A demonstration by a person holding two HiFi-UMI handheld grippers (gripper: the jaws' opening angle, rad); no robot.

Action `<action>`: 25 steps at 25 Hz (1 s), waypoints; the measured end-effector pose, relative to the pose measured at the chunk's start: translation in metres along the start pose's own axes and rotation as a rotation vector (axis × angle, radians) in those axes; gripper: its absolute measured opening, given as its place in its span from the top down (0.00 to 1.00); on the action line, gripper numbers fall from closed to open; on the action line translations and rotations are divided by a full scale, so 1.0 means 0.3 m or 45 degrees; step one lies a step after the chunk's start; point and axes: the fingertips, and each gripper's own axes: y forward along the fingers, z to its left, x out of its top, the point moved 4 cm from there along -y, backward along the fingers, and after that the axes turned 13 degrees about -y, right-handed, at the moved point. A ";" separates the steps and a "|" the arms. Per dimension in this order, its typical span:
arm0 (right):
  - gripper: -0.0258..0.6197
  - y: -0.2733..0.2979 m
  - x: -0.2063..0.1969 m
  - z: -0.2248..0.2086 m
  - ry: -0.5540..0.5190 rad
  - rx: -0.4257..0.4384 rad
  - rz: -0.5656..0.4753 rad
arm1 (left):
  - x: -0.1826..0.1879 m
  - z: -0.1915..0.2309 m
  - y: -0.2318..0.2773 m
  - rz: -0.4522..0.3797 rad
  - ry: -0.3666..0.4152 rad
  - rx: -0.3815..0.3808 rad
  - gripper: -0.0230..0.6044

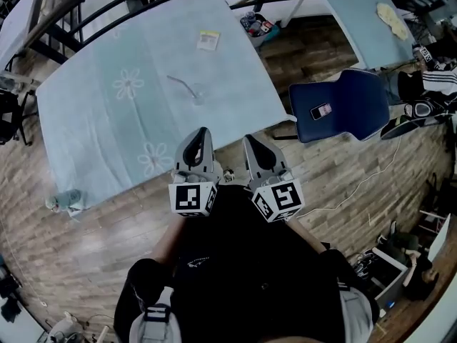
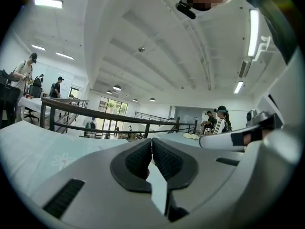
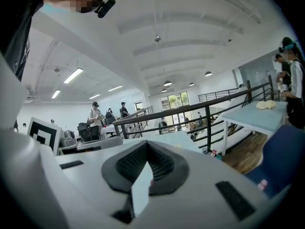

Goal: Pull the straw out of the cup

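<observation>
Both tongs held side by side in front of my chest, pointing at the table [image 1: 93,120].

Left tongs [image 1: 202,133]: clenched. In the left gripper view the ribbed pads [image 2: 164,159] meet at the tip, nothing between them. Right tongs [image 1: 250,140]: clenched as well, pads [image 3: 159,163] together and empty.

Cup [image 1: 199,96]: clear and faint, on the pale blue cloth, well in from the near edge. Whether it stands or lies, I cannot tell from up here. Straw [image 1: 178,83]: a thin grey line running from the cup toward the upper left.

Cup against tongs: well apart from both. It sits beyond the tips, roughly in line with the left tongs and off to the left of where the right tongs point. The left tips just overlap the table's near edge; the right tips are at the edge.

Between tips and cup: only cloth, with a printed flower [image 1: 155,158] left of the left tongs.

Around:
- small card [image 1: 208,40] near the table's far edge
- black railing [image 1: 107,6] behind the table
- blue chair [image 1: 357,91] to the right, a phone [image 1: 320,111] on its seat
- crumpled rag [image 1: 68,200] on the wood floor by the table's left corner
- white cable [image 1: 371,177] on the floor, right
- second table [image 1: 350,13] at upper right
</observation>
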 end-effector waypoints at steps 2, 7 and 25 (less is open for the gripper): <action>0.95 0.034 0.016 -0.012 -0.008 0.001 0.007 | 0.002 0.022 0.037 0.010 -0.010 0.009 0.94; 0.95 0.112 0.043 -0.024 -0.022 0.007 0.028 | 0.008 0.086 0.118 0.034 -0.019 0.011 0.94; 0.95 0.286 0.008 0.007 0.000 -0.014 0.165 | -0.116 0.382 0.323 0.148 -0.116 0.147 0.93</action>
